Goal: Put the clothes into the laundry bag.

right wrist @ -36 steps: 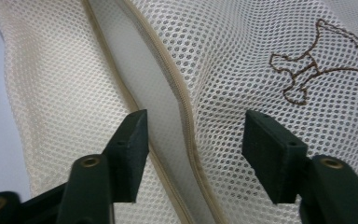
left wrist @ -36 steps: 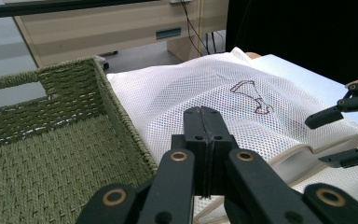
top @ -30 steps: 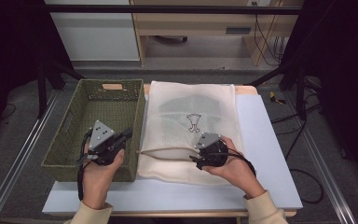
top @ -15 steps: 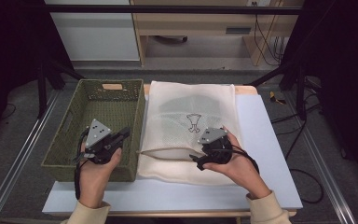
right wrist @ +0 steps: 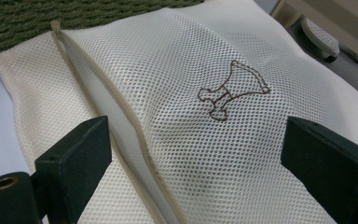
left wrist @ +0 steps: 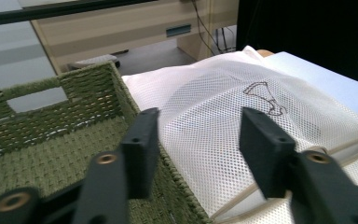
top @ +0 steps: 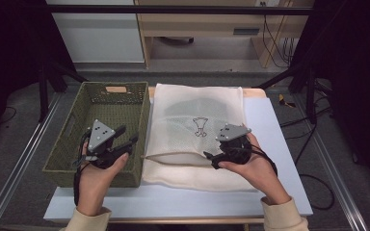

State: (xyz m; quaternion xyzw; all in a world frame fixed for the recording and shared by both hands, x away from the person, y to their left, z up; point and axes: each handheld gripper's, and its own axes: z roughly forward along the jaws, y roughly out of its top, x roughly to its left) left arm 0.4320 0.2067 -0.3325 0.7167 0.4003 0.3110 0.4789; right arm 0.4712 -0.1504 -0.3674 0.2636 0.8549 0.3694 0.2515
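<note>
A cream mesh laundry bag (top: 197,108) lies flat on the white table (top: 270,130), a brown stitched emblem (top: 200,126) on top. Its zip opening (right wrist: 121,135) along the near edge gapes, and a pale grey shape shows through the mesh. My right gripper (top: 211,161) hovers open over the bag's near right part, jaws pointing left. In the right gripper view the gripper (right wrist: 196,140) spans the emblem (right wrist: 230,88) with nothing held. My left gripper (top: 127,134) is open above the green woven basket (top: 144,115), at its right wall. The left gripper view shows this gripper (left wrist: 198,126) facing the bag (left wrist: 214,116).
The basket (left wrist: 51,154) holds nothing and stands left of the bag, touching it. A wooden cabinet (top: 207,29) and cables stand beyond the table's far edge. Metal rails run down both sides of the table.
My right gripper has shifted to the right and a little farther away over the bag. The left gripper has barely moved.
</note>
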